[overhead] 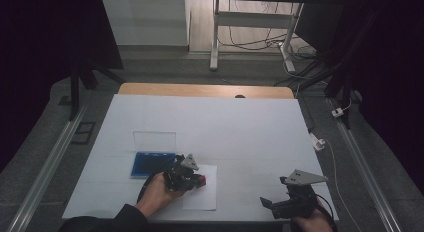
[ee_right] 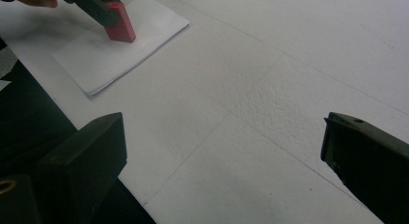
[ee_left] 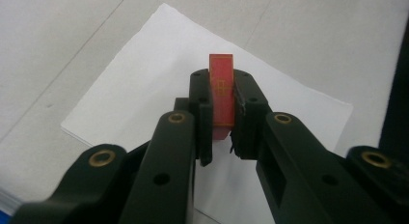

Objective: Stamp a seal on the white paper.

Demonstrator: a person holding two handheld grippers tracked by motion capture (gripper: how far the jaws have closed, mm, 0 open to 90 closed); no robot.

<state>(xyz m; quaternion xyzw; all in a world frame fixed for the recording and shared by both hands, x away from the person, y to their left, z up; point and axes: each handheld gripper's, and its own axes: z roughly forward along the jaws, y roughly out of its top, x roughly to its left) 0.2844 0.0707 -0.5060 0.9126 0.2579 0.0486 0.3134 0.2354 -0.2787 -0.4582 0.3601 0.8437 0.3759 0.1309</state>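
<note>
At the left of the white-covered table (overhead: 250, 127), one blue tray (overhead: 150, 164) lies flat with one clear lid (overhead: 154, 141) standing just behind it. Next to the tray, a person's left hand (overhead: 155, 192) holds the left gripper (overhead: 192, 178), its jaws clenched on one red block (ee_left: 222, 96). The block sits upright between the two black pads (ee_left: 201, 105), its top poking out past their tips. In the right gripper view, the block's lower end rests on one small stack of white paper (overhead: 202, 192), which lies near the table's front edge just right of the tray.

One faint yellow mark, a square crossed by thin lines, shows on the block's narrow red face in the left gripper view; no letters or brand can be read on it. The paper's top sheet is blank.

Further right, well apart from the paper, the right gripper (overhead: 277, 199) is held over the table's front right corner by a hand at the bottom edge. Its jaws stand released, wide apart, with bare tablecloth between them in the right gripper view. One grey three-cornered plate (overhead: 303, 177) tops this gripper, and a second (overhead: 190, 162) tops the left one, making two.

Beyond the table's far edge, one strip of wooden tabletop (overhead: 205, 90) shows, and past it the white legs of a desk (overhead: 215, 37) stand on the floor among loose cables.
</note>
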